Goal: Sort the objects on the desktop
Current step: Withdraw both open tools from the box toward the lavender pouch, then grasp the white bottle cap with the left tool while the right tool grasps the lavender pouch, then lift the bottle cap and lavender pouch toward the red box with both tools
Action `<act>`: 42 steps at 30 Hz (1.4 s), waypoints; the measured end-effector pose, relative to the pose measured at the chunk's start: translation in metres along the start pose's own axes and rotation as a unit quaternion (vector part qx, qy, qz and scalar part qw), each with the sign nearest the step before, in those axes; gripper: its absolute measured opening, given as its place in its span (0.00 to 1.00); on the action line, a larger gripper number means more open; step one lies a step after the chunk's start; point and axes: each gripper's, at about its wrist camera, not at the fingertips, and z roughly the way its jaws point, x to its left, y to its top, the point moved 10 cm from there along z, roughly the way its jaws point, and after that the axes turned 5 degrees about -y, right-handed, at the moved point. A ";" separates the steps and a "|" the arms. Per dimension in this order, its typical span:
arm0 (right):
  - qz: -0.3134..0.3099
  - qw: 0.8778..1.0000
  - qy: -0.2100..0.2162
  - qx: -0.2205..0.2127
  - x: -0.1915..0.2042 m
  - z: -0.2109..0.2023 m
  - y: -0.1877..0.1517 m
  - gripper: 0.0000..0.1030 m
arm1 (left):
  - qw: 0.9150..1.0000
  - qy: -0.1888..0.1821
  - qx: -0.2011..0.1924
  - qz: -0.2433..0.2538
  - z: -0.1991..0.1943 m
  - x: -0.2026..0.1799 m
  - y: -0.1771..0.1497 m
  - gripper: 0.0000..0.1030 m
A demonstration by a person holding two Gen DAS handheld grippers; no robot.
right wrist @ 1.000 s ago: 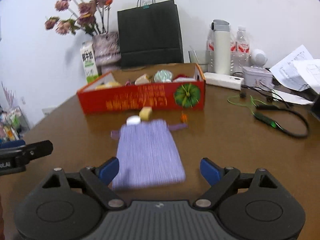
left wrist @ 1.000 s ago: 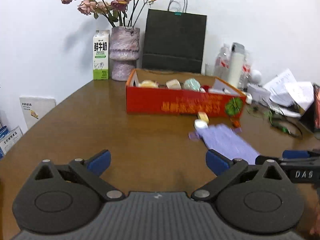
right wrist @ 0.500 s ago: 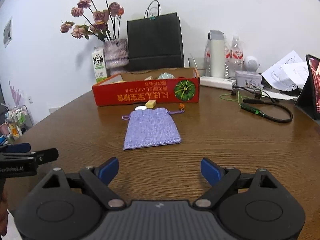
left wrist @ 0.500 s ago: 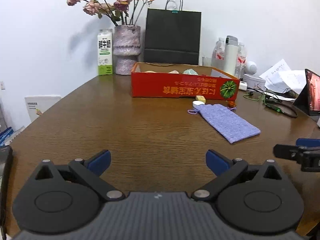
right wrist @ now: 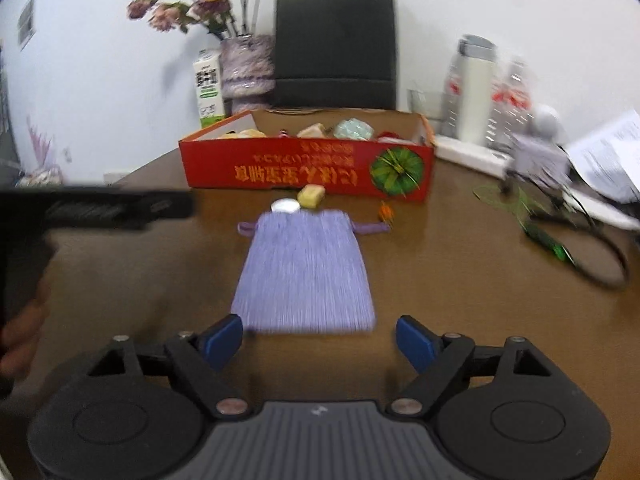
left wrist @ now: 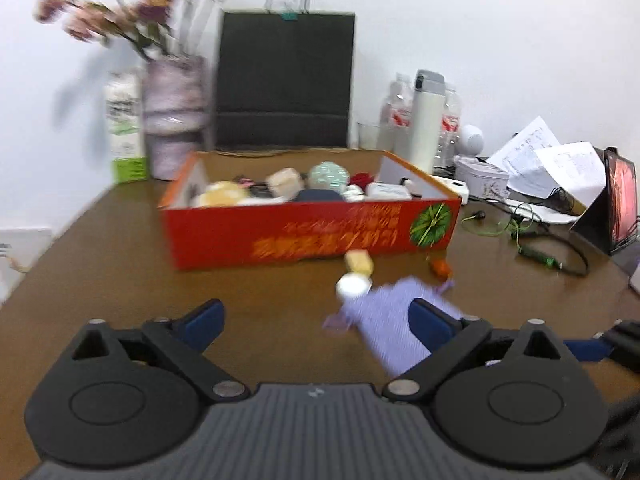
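Observation:
A purple cloth pouch (right wrist: pixel 304 272) lies flat on the brown table, just beyond my open, empty right gripper (right wrist: pixel 320 338). It also shows in the left wrist view (left wrist: pixel 384 324), ahead and to the right of my open, empty left gripper (left wrist: pixel 316 320). A white round cap (right wrist: pixel 285 206), a yellow block (right wrist: pixel 311 195) and a small orange piece (right wrist: pixel 386 212) lie between the pouch and a red cardboard box (right wrist: pixel 304 172) that holds several small objects.
A black paper bag (right wrist: pixel 334 44), a vase of flowers (right wrist: pixel 248 68) and a milk carton (right wrist: pixel 209 88) stand behind the box. Bottles (right wrist: pixel 474 88), papers (left wrist: pixel 540 160), a green cable (right wrist: pixel 552 240) and a tablet (left wrist: pixel 620 204) crowd the right side.
Both grippers have moved forward toward the pouch and the red box, after pulling back half a second earlier. Both stay open. The views are blurred by motion.

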 end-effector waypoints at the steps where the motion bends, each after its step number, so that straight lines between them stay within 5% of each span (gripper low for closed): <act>1: -0.008 1.000 0.001 0.001 0.001 0.009 0.008 0.76 | 1.000 -0.016 0.011 -0.007 0.018 -0.001 0.006 0.87; 3: -0.017 1.000 0.004 0.007 0.004 0.025 0.020 0.76 | 0.999 -0.020 0.033 -0.015 0.052 -0.001 0.014 0.77; 7: -0.024 1.000 0.017 0.010 0.013 0.049 0.036 0.72 | 0.997 -0.030 0.065 -0.005 0.095 -0.005 0.011 0.72; 11: -0.027 0.999 0.014 0.028 0.019 0.067 0.036 0.58 | 0.995 -0.046 0.084 -0.002 0.112 -0.010 0.003 0.65; 15: -0.031 0.999 0.016 0.024 0.019 0.068 0.034 0.50 | 0.996 -0.015 0.081 0.025 0.109 -0.006 -0.001 0.29; 18: -0.036 0.999 0.003 0.025 0.014 0.065 0.033 0.19 | 0.997 -0.027 0.079 0.002 0.102 0.002 -0.002 0.28; 23: -0.031 0.999 -0.002 0.016 0.006 0.062 0.029 0.06 | 0.997 -0.001 0.076 -0.013 0.075 0.015 -0.013 0.28; 29: -0.014 1.000 -0.004 0.004 0.008 0.043 0.015 0.03 | 0.997 0.008 0.067 -0.048 0.014 0.015 -0.046 0.28; 42: 0.003 1.000 -0.009 -0.019 0.031 -0.067 -0.051 0.03 | 0.998 0.029 0.019 -0.044 -0.103 -0.011 -0.089 0.28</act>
